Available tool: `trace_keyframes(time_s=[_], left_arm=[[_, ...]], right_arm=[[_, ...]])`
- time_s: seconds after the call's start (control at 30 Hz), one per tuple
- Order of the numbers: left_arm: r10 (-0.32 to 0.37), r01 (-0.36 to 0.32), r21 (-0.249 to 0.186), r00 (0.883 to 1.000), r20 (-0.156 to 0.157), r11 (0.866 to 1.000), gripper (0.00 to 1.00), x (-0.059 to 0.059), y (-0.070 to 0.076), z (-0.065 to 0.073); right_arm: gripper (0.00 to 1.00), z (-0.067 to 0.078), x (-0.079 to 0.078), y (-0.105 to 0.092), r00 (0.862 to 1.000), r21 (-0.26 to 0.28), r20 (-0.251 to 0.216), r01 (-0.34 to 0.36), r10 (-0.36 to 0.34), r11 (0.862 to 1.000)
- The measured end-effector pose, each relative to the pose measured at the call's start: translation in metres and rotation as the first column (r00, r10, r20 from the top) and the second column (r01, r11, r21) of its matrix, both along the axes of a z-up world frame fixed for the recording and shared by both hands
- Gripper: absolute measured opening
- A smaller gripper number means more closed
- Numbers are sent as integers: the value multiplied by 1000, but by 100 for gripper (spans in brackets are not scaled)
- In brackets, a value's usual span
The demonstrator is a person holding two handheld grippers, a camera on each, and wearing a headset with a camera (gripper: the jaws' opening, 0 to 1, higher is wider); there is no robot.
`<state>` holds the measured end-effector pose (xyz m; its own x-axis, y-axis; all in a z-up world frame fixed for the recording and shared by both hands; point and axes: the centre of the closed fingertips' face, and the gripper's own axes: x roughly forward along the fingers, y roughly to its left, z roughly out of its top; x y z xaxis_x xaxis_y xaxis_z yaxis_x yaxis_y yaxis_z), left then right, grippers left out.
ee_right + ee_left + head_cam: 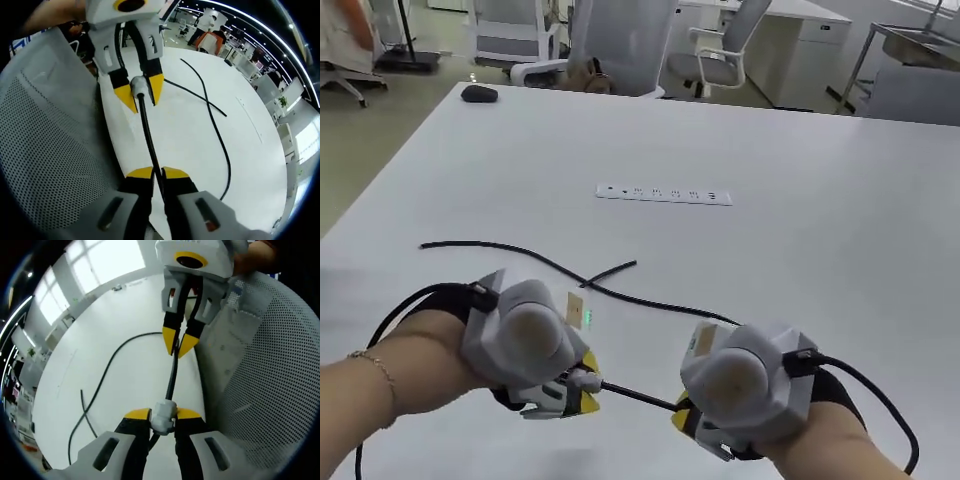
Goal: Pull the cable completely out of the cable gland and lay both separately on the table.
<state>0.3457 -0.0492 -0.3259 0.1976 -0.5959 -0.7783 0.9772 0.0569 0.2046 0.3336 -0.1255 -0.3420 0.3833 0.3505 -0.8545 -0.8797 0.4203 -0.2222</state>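
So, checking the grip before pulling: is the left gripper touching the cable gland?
Touching: in the left gripper view, the left gripper clamps the cable gland between its yellow tips.

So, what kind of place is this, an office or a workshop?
Most likely an open office or a lab room. There is a large white table with a power strip on it, a computer mouse at its far edge, and office chairs on wheels behind it.

Bright, even daylight — window glare in left gripper view; fisheye bending at edges, soft shadows.
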Motion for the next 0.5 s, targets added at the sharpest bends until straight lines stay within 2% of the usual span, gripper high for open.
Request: trace_keyframes(time_s=[0.03, 0.07, 0.13, 0.2, 0.23, 0.3, 0.33, 0.37, 0.43, 0.5], left_arm=[[17, -17, -10, 1000, -3, 1000, 19, -1, 0, 1], [56, -56, -33, 998, -23, 998, 19, -2, -3, 3], [74, -76, -52, 997, -31, 996, 19, -5, -9, 6], [79, -79, -32, 997, -9, 996, 19, -8, -13, 5], [94, -94, -19, 996, -4, 995, 19, -9, -15, 4], [109, -109, -25, 994, -5, 994, 19, -14, -20, 3], [113, -113, -28, 994, -5, 993, 19, -16, -22, 2], [114, -114, -28, 993, -7, 993, 19, -19, -25, 1], [103, -103, -9, 995, -4, 995, 19, -25, -26, -2], [99, -100, 12, 995, 18, 995, 19, -25, -24, -2]], right_arm=[[5, -2, 0, -3, 1000, -8, -5, 9, -9, 1000], [5, -4, 0, -7, 1000, -21, -15, 27, -27, 999], [6, -5, 0, -9, 999, -34, -24, 36, -37, 999], [9, -6, -2, -8, 1000, -56, -20, 7, -9, 998], [13, -5, -3, -1, 1000, -25, -18, -9, 9, 1000], [20, 2, -7, 19, 999, 66, -23, -39, 41, 997], [21, 5, -8, 25, 998, 91, -17, -58, 60, 994], [23, 12, -9, 35, 995, 120, 10, -102, 101, 988], [21, 20, -11, 45, 991, 165, 37, -136, 132, 977], [19, 22, -13, 47, 988, 165, 45, -156, 151, 974]])
